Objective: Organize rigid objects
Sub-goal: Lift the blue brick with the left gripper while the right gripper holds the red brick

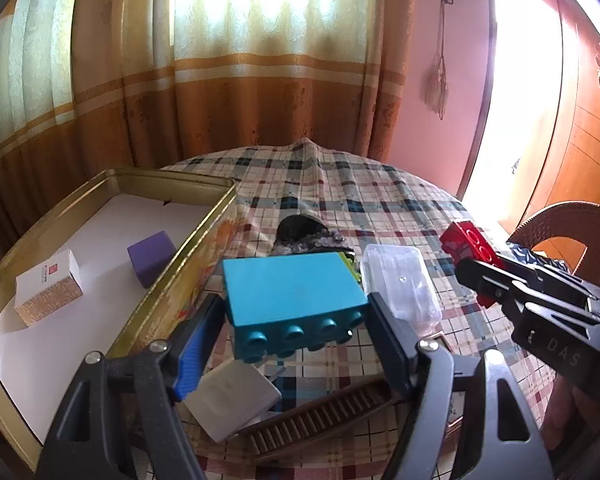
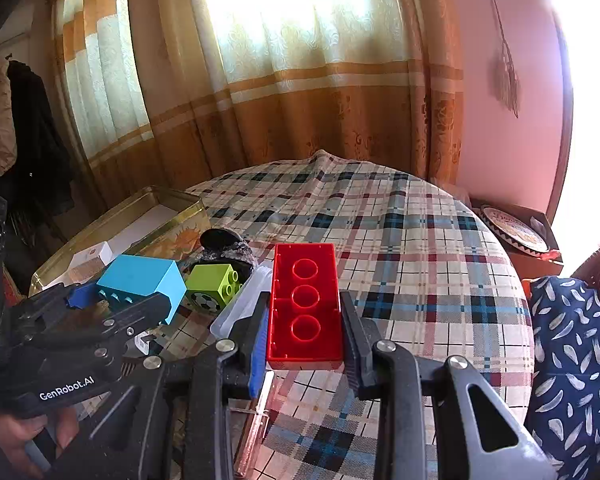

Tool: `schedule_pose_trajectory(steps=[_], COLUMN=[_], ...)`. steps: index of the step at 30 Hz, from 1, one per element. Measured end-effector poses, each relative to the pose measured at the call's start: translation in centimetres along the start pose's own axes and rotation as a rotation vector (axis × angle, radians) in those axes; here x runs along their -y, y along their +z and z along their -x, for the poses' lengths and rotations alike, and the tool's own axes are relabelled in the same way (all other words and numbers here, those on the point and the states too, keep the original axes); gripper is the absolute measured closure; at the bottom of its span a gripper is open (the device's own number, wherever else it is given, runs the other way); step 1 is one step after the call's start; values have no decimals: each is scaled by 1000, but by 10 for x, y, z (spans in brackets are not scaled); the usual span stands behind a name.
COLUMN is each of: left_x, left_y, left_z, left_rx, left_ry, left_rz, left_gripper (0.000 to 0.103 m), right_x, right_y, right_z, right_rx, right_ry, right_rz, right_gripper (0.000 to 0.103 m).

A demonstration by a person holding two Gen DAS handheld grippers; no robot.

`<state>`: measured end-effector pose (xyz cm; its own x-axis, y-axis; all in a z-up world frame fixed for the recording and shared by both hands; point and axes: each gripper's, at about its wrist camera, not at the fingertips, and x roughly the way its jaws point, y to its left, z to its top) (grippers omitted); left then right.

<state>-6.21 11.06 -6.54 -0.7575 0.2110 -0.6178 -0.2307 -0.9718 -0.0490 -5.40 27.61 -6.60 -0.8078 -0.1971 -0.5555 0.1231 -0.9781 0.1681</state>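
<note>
We log: left hand-held gripper (image 1: pixel 296 324) clamps blue brick (image 1: pixel 292 300) | right hand-held gripper (image 2: pixel 305 336) clamps red brick (image 2: pixel 305 304) | both above tabletop (image 2: pixel 420 248)

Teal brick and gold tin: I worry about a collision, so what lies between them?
Only the left gripper's blue-padded finger, pressed to the teal brick; the gold tin stands just beyond, per the left wrist view.

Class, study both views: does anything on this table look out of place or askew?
Yes. The plaid tablecloth is rucked into a raised ridge at the far edge instead of lying flat.
</note>
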Motion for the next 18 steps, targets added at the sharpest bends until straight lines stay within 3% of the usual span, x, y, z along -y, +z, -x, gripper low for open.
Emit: schedule_pose_trajectory(steps=[18], left_x=[0], left_y=[-1], left_z=[18], left_rx=[85], left_ry=[27], left_rz=[-18], left_gripper=[30], right_x=[-6], right_y=[-2], right_z=[15], right_rx=[77], right_ry=[-18], right_rz=[43], right_gripper=[69])
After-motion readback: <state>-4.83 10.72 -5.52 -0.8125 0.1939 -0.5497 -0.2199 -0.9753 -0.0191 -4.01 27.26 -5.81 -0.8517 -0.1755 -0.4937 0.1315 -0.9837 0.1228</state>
